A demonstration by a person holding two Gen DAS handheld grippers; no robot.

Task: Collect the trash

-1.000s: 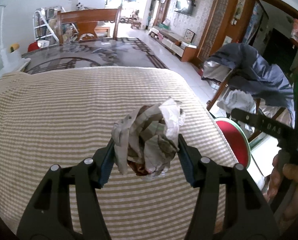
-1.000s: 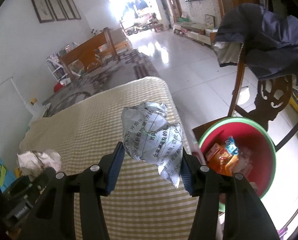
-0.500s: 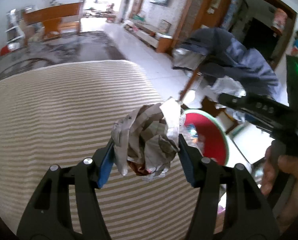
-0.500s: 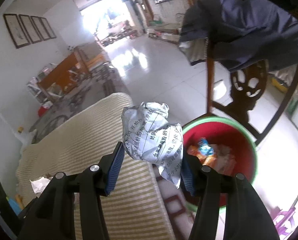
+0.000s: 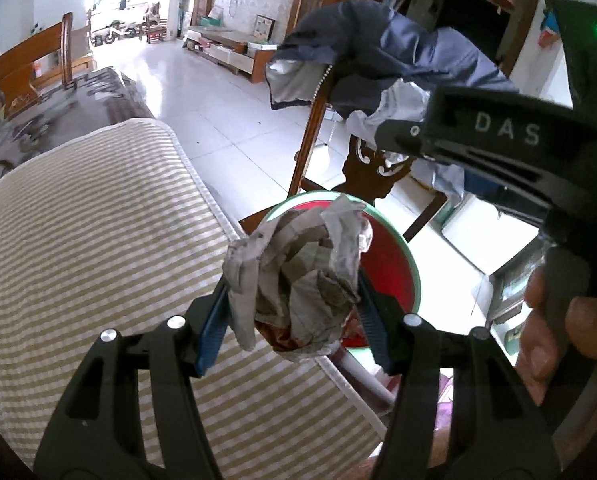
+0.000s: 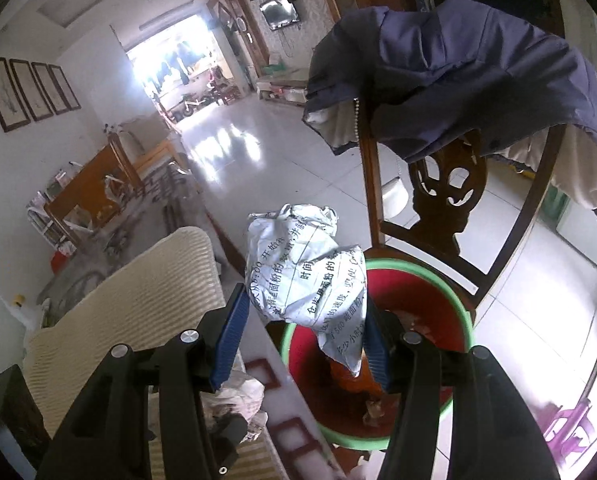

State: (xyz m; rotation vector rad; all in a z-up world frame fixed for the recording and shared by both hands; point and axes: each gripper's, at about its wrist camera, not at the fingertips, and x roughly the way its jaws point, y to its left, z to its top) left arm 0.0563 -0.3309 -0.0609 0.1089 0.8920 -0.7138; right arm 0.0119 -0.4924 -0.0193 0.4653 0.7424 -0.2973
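Note:
My left gripper (image 5: 292,320) is shut on a crumpled grey-brown paper ball (image 5: 298,276), held over the right edge of the striped table (image 5: 98,216). Just beyond it stands the red bin with a green rim (image 5: 394,272). In the right wrist view my right gripper (image 6: 304,336) is shut on a crumpled white printed paper ball (image 6: 306,276), hanging over the near rim of the same bin (image 6: 430,308), which holds orange and other wrappers. The right gripper's black body (image 5: 498,152) and a hand (image 5: 554,336) fill the right of the left wrist view.
A carved wooden chair (image 6: 442,200) with a dark blue jacket (image 6: 458,72) draped over it stands right behind the bin. White tiled floor (image 6: 266,168) stretches beyond. More crumpled paper (image 6: 238,396) shows at the table edge, low in the right wrist view.
Both grippers have carried their paper balls rightward off the table toward the bin; the bin now lies directly behind each ball. Both grips are unchanged.

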